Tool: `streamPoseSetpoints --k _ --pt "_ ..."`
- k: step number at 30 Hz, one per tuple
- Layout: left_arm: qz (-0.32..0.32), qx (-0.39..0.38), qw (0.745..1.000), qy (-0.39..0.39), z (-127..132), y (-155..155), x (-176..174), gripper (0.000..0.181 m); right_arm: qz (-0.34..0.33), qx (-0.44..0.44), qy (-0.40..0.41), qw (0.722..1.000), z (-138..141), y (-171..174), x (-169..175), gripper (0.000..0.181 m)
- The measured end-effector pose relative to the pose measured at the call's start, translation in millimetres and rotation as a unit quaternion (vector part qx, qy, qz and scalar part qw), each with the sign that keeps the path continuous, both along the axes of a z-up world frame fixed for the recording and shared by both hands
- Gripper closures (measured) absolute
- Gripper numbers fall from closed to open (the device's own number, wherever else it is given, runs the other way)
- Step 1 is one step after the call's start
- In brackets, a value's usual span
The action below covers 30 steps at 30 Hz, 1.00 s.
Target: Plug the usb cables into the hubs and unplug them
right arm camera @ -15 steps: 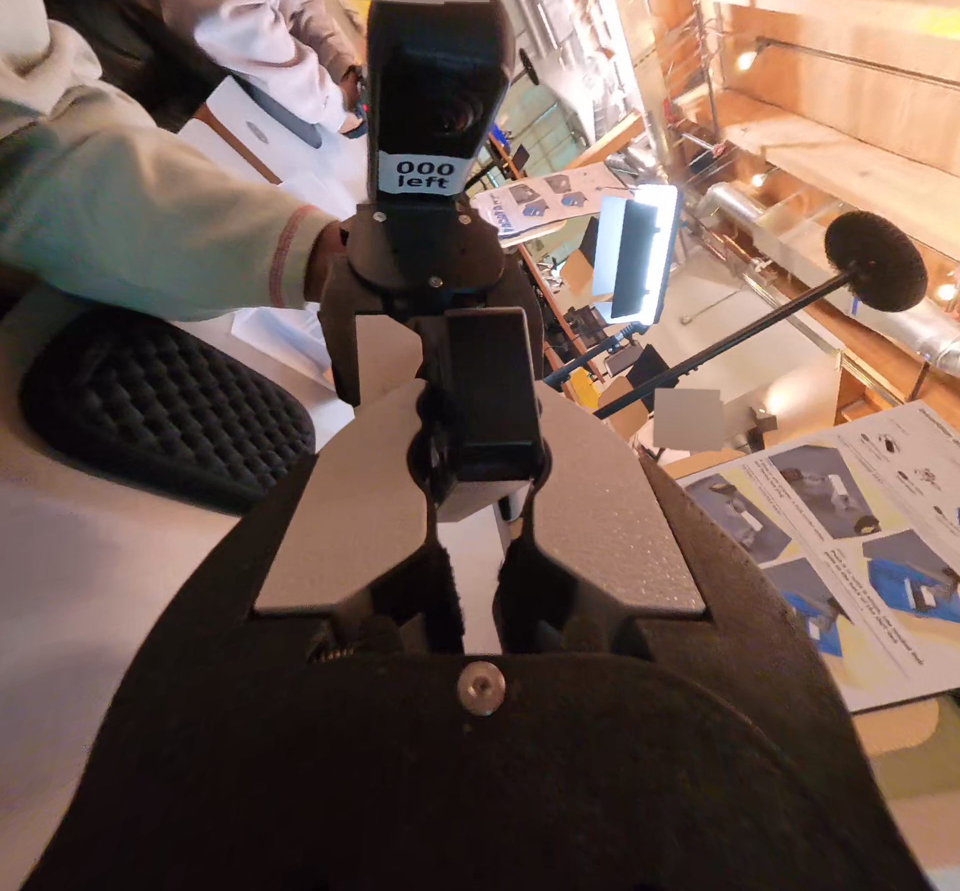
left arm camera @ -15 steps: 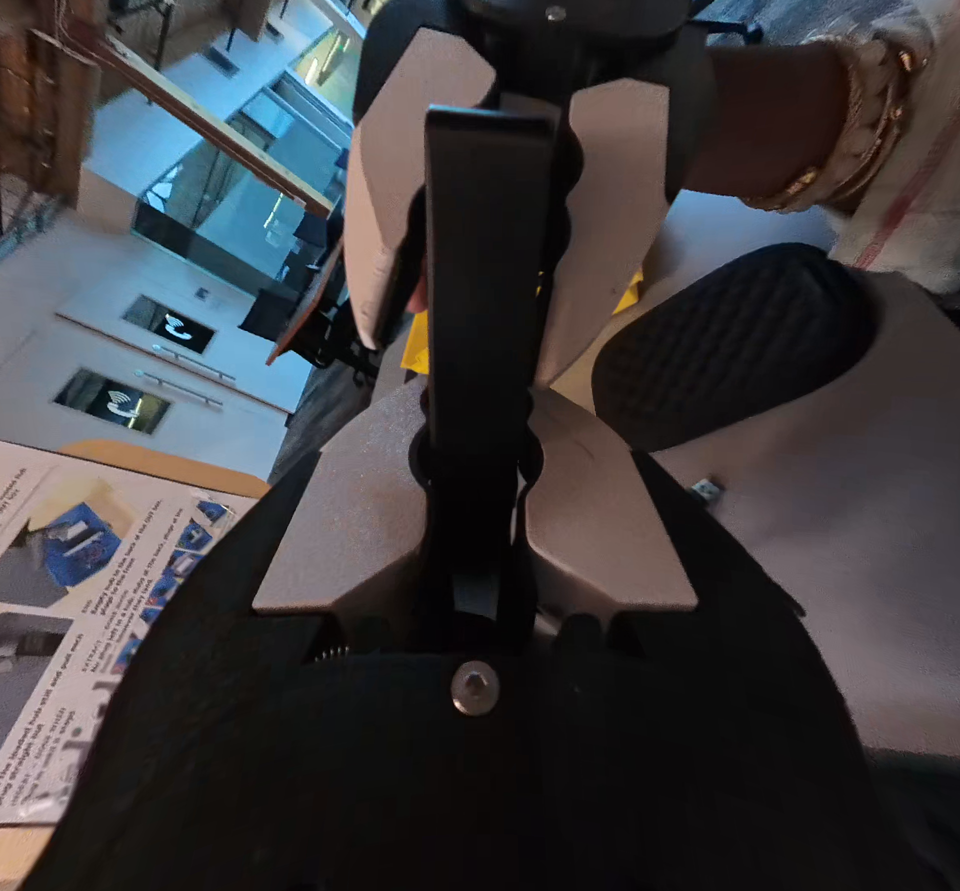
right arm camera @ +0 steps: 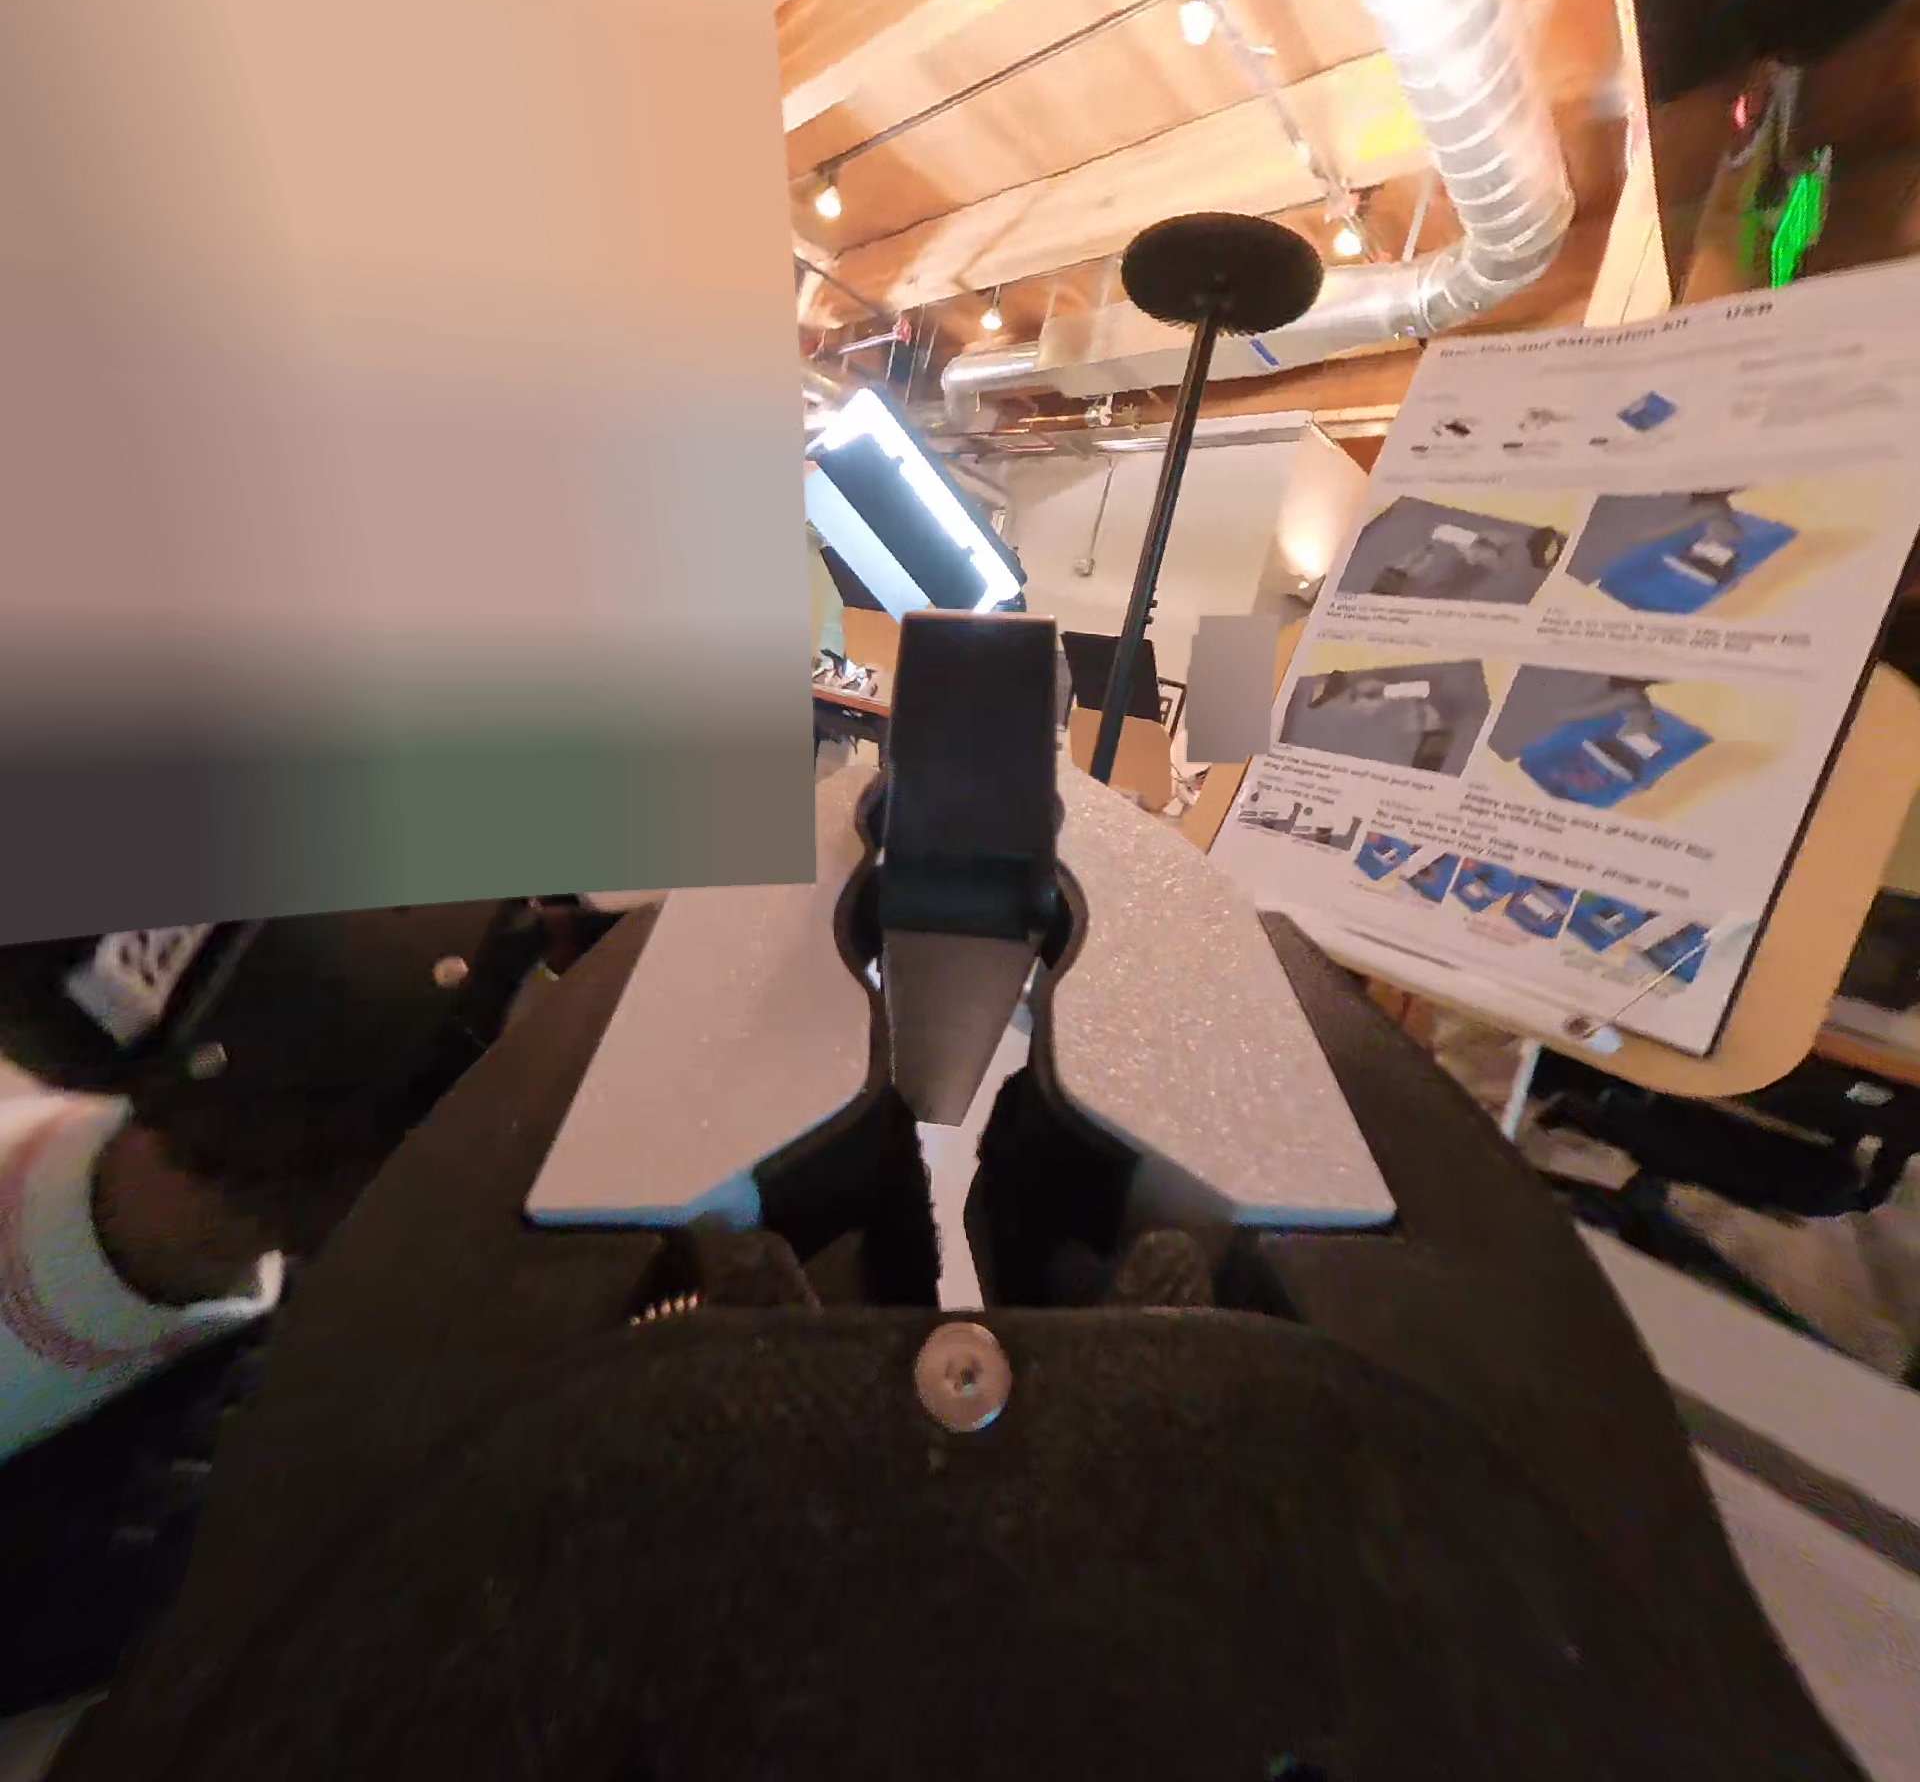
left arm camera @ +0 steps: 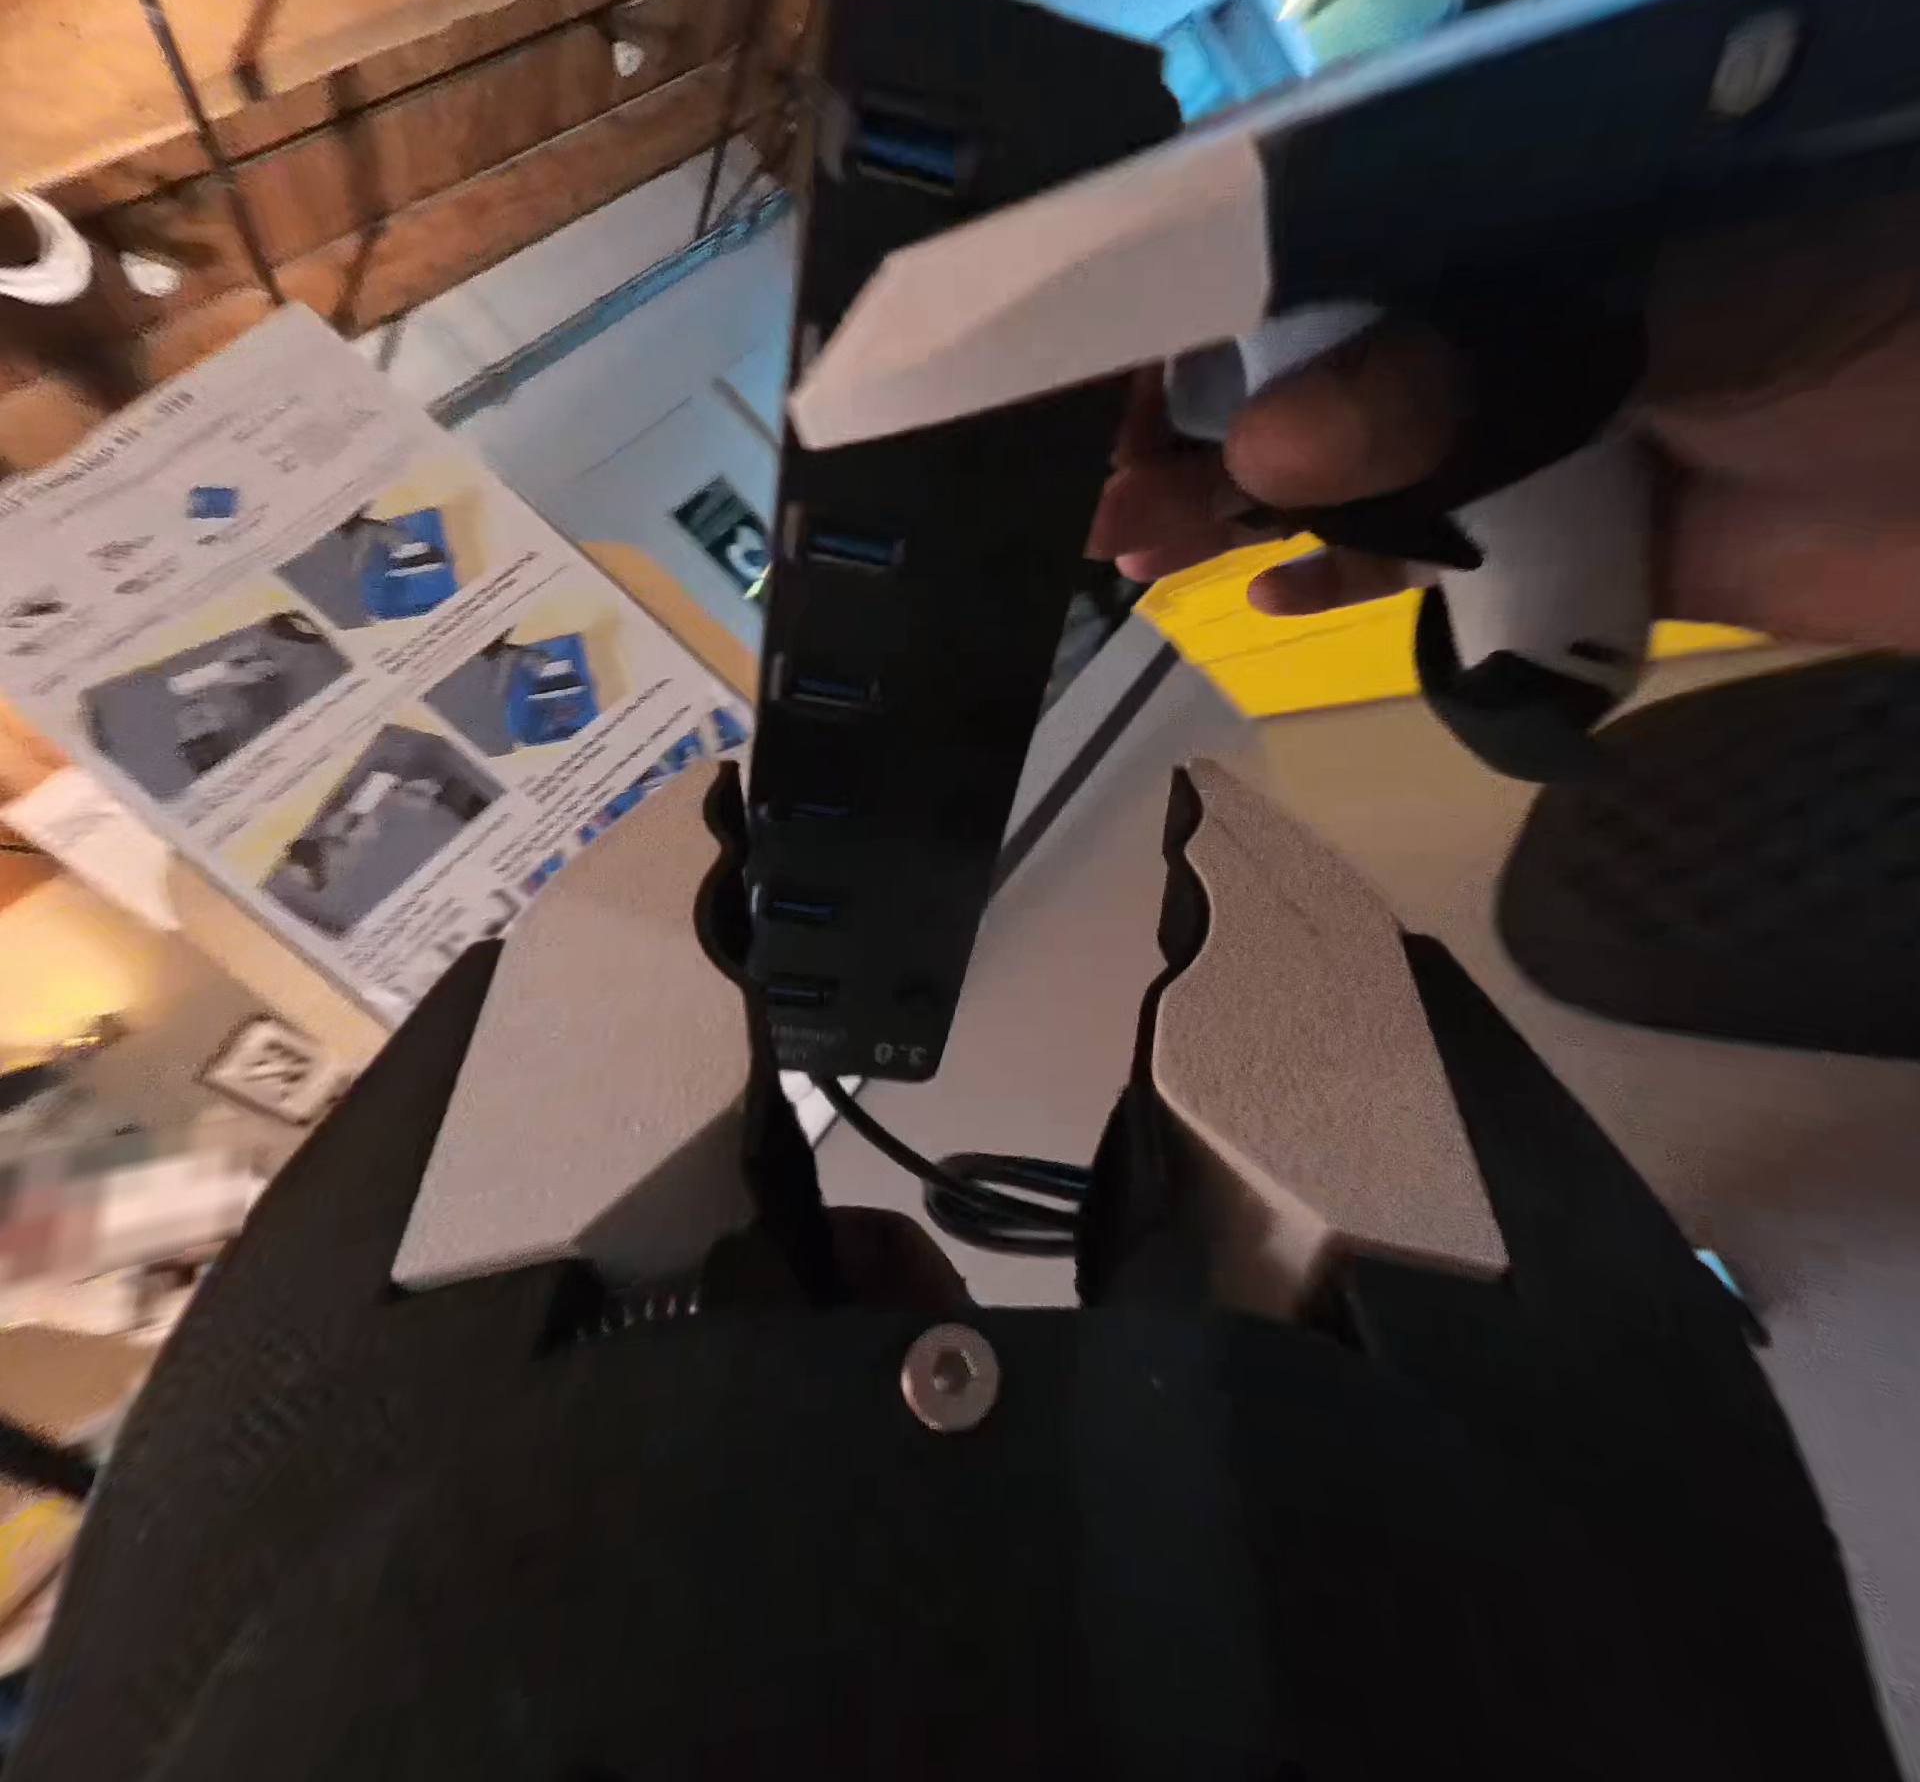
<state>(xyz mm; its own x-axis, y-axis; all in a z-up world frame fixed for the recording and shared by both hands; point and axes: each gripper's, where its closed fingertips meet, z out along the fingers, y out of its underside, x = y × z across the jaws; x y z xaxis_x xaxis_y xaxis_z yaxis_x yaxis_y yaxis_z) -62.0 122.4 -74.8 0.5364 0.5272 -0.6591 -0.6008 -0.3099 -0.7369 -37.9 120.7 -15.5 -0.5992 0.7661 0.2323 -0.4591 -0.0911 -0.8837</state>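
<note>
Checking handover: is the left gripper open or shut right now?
Open. The left gripper has a wide gap between its fingers; the black USB hub touches only one, held farther up by the right gripper.

My right gripper (left arm camera: 1039, 319) crosses the hub (left arm camera: 914, 589), hiding part of its port row. Hub cable (left arm camera: 997, 1192) disappears behind my left finger. Instruction sheet (left arm camera: 312, 631) motion-blurred. Right view: hub (right arm camera: 971, 797) seen end-on, ports hidden.

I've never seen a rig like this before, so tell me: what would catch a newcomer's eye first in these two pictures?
In the left wrist view, a long black USB hub with a row of blue ports stands in the middle, between the open fingers of the left gripper, while the right gripper's grey finger crosses it higher up. In the right wrist view, the right gripper is clamped on the hub's end, with an illustrated instruction sheet propped at right.
</note>
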Motion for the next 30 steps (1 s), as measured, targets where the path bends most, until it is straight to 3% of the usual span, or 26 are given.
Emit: streamPoseSetpoints --k 2,4,10,12,15,18,20,23,26,30 --pt "0.051 -0.022 0.997 0.047 -2 -1 -10 0.105 0.004 -0.029 -0.026 0.999 -3 -2 -3 0.157" --pt "0.093 -0.049 0.99 0.094 0 -7 -20 0.122 0.011 -0.056 -0.052 0.997 -7 -2 -5 0.157" --pt "0.048 -0.134 0.986 0.091 -9 1 -16 0.126 0.027 -0.099 -0.097 0.99 -18 15 -8 0.155" --pt "0.039 -0.181 0.979 0.086 -13 0 -15 0.126 0.044 -0.032 -0.094 0.994 -27 17 -5 0.146" --pt "0.033 -0.275 0.959 0.06 -23 -7 -19 0.127 0.022 0.123 -0.036 0.991 -42 29 4 0.107" --pt "-0.006 -0.356 0.934 0.01 -44 -10 -15 0.126 -0.029 0.29 0.009 0.957 -61 39 12 0.083" --pt "-0.044 -0.392 0.919 -0.009 -60 -4 -6 0.126 -0.027 0.372 -0.001 0.928 -80 39 16 0.079" --pt "-0.1 -0.428 0.897 -0.041 -85 11 14 0.126 0.022 0.42 -0.033 0.907 -105 28 26 0.096" --pt "-0.133 -0.459 0.874 -0.086 -108 18 24 0.126 0.053 0.463 -0.068 0.882 -130 28 31 0.138" --pt "-0.165 -0.476 0.854 -0.134 -129 22 27 0.127 0.086 0.487 -0.116 0.862 -157 32 37 0.154"
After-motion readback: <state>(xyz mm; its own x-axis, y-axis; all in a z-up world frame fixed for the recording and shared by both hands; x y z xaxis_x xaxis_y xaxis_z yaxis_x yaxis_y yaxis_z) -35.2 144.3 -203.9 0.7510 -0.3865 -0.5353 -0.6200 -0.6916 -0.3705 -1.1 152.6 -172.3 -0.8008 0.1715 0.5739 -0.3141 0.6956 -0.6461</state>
